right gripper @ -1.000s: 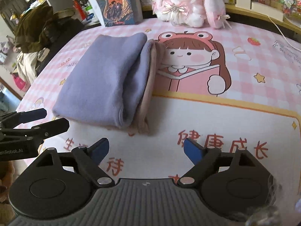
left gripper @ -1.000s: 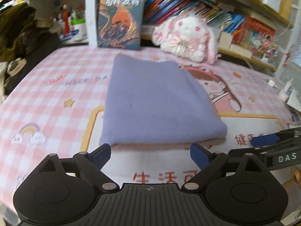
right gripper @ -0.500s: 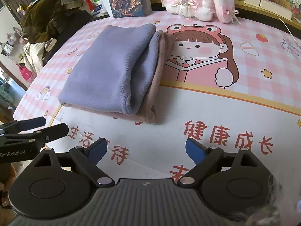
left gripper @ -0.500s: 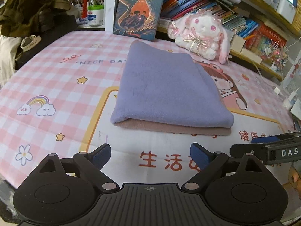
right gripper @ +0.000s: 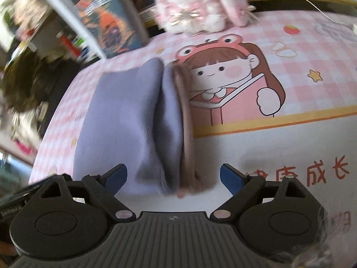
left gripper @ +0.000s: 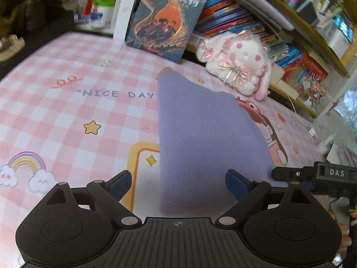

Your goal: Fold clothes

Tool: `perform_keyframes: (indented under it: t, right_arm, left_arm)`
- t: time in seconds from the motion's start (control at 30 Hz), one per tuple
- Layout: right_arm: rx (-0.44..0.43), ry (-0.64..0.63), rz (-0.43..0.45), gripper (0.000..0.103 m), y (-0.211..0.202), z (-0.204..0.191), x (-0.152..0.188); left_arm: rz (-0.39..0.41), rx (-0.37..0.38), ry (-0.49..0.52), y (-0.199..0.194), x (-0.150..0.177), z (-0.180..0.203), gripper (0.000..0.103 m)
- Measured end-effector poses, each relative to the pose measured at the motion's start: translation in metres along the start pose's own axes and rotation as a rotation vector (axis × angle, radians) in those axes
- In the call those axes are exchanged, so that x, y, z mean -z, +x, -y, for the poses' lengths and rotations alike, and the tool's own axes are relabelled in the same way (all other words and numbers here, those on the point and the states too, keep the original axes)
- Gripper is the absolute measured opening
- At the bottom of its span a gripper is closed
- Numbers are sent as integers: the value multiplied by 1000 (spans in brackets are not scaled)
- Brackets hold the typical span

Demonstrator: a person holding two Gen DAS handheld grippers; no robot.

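- Left wrist view: the folded lilac garment [left gripper: 207, 138] lies on the pink checked cloth [left gripper: 67, 116], its long axis running away from me. My left gripper [left gripper: 178, 182] stands wide, holding nothing. The near edge is hidden. I read "NICE DAY" and "DAS".
- Right wrist view: my right gripper [right gripper: 173, 175] is wide and empty; the folded layers face it. The picture is blurred.

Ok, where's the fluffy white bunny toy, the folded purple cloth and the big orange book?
Fluffy white and pink bunny toy [left gripper: 239, 65]: left wrist view, its body.
Folded purple fleece cloth [right gripper: 125, 120]: right wrist view, top layer.
Big upright orange-and-blue book [left gripper: 165, 17]: left wrist view, front cover.
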State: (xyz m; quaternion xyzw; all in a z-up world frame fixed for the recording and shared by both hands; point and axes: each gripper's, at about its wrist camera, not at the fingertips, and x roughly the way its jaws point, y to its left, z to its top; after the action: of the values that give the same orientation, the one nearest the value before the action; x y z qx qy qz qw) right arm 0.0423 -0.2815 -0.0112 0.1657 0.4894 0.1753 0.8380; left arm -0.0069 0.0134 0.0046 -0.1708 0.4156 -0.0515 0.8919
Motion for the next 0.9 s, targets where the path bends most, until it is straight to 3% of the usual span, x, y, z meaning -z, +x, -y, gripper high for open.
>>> perform_keyframes:
  t: [0.2, 0.33, 0.43, 0.53, 0.6, 0.63, 0.77, 0.83, 0.9]
  right_arm:
    - [19, 60, -24, 87, 21, -7, -15]
    - [5, 106, -46, 77, 32, -6, -13]
    - [-1, 101, -40, 75, 34, -7, -10]
    - [5, 61, -26, 68, 28, -11, -7]
    - [9, 34, -17, 64, 23, -14, -5]
    - [11, 20, -12, 60, 21, -15, -4]
    - [20, -35, 7, 43, 12, -21, 0]
    - [24, -63, 17, 29, 8, -24, 2]
    - [28, -90, 26, 26, 3, -26, 4]
  left_arm:
    - [-74, 75, -20, 28, -23, -14, 93]
    - [-114, 98, -88, 43, -26, -24, 91]
    - [-126, 115, -106, 47, -26, -27, 91]
    - [-137, 148, -142, 50, -26, -29, 83]
    - [-150, 190, -179, 52, -25, -29, 65]
    - [-156, 210, -199, 53, -24, -29, 63]
    - [-138, 169, -138, 46, -24, -15, 51]
    - [-133, 151, -93, 39, -23, -6, 49]
    - [-134, 145, -56, 32, -20, 2, 49]
